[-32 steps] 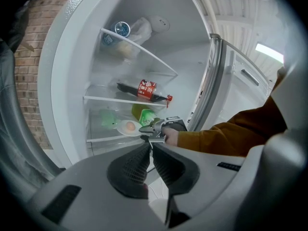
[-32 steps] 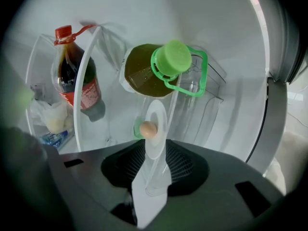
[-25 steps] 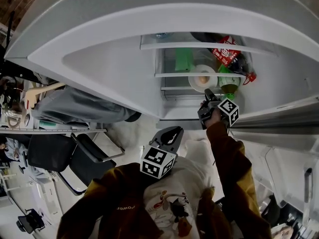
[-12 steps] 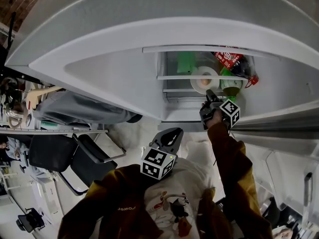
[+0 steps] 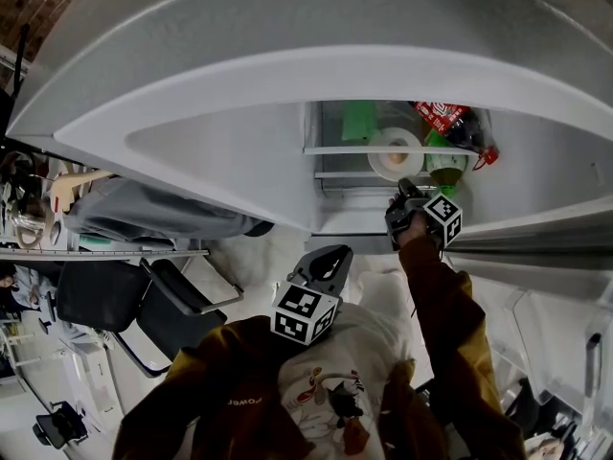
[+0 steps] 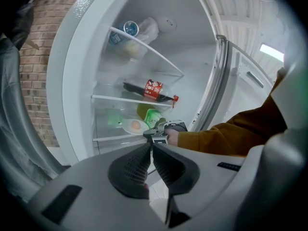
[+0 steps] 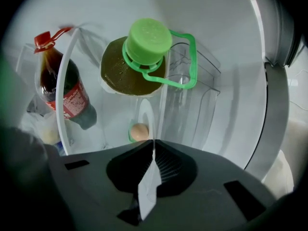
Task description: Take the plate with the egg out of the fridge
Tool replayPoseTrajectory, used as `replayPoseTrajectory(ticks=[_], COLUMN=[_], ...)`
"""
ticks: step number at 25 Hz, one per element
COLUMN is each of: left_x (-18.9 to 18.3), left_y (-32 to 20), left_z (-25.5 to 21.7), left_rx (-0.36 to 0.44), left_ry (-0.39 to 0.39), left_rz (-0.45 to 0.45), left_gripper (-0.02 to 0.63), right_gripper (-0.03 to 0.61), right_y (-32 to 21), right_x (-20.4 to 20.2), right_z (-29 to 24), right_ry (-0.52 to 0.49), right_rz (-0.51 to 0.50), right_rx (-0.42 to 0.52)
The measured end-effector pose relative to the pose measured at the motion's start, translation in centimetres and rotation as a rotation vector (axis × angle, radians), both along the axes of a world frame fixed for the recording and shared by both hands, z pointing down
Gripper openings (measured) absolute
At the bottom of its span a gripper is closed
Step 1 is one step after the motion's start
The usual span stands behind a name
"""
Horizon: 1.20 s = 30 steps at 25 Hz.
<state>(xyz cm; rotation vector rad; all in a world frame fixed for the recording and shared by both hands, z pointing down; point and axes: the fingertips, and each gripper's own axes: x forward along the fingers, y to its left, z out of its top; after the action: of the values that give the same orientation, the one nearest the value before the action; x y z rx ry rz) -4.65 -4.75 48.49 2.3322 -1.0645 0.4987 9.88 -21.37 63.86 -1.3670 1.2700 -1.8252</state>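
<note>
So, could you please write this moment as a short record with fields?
fridge: open
plate: inside the fridge, egg on it
right hand-held gripper: shut on the plate's rim
left hand-held gripper: shut, empty, outside the fridge
green-capped bottle: beside the plate
cola bottle: lying on the shelf above

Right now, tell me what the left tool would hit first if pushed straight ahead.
Probably the right tool and the hand holding it, sitting just past the shut tips of the left tool. The plate with the egg lies beyond, slightly left. Depth is hard to judge.
</note>
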Motion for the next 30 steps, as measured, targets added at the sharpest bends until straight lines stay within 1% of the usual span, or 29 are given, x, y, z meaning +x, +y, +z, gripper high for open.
replayPoseTrajectory(ticks=[3,17,20,25,30], left_x=[-0.1,-0.2,0.0,0.4,1.2], left_y=[-0.1,-0.2,-0.3,-0.4,0.0], left_z=[0.1,-0.2,-0.3,-0.1,0.0], left_rx=[0.000,0.009,0.012,0.006,0.001], left_ry=[0.003,0.018,0.021,0.033,0.036], left_rz=[-0.003,0.017,0.021,0.040,0.068], left_gripper=[0.011,0.011,0.011,0.011,0.011], right_gripper=[0.021,0.019,0.017,0.014,0.014], right_y=[0.5,1.5,1.8,2.2,3.0], right_x=[0.0,-0.4,-0.3,-0.3,-0.2], right_z=[0.4,-0.2,-0.7,-2.2,-2.0], right_ry=[-0.017,-0.032,-0.043,-0.061,-0.052], right_rz=[0.009,0.018,0.015,-0.004,-0.023], right_rx=[0.004,0.026,0.046,0.124,0.104])
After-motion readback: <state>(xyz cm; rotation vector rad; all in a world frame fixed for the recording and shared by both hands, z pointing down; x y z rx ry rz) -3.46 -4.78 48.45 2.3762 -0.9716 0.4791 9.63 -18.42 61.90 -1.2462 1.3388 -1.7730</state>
